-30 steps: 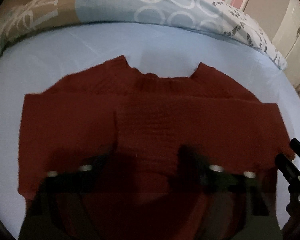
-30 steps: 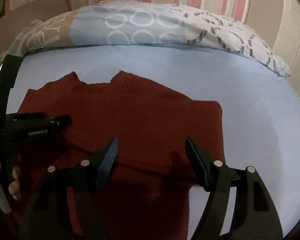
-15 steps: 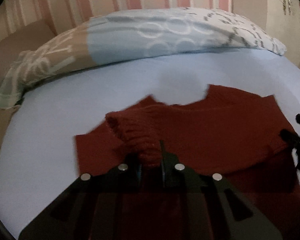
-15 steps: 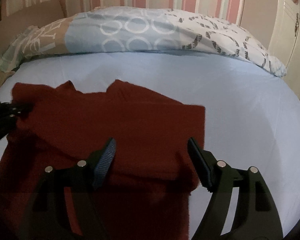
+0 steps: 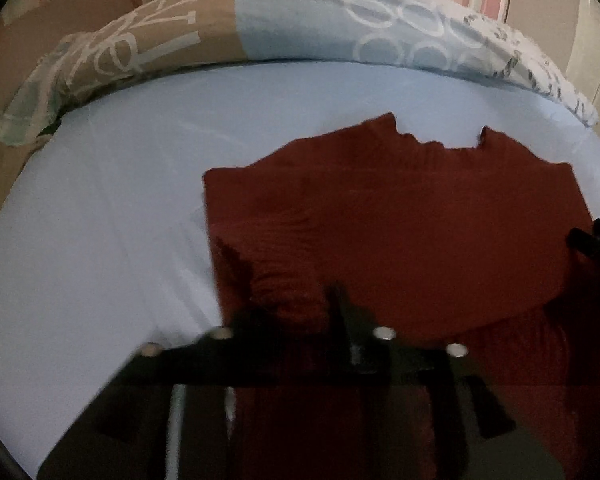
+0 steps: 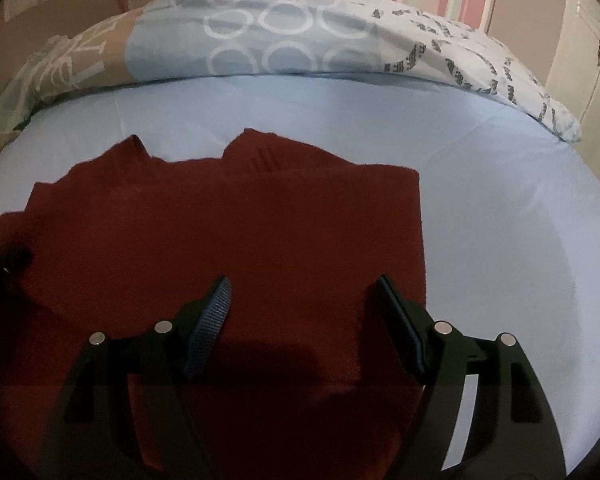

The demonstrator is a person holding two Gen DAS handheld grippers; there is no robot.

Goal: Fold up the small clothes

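A dark red sweater [image 6: 228,240] lies flat on the light blue bed [image 6: 500,220], collar toward 12 o'clock. The left gripper [image 5: 296,300] has its jaws clenched on a bunched sleeve at 6 o'clock. The right gripper [image 6: 304,312] hovers over the sweater, jaws spread wide.

No word, brand, number or sign can be read in either view. The quilt [image 6: 292,40] at the far side of the bed bears large pale letter-like shapes on its tan part and small dark printed marks on its white part, but none resolves into legible text. A pale mark on the right hand-held gripper [image 5: 596,242], seen from the left wrist, is too blurred to read.
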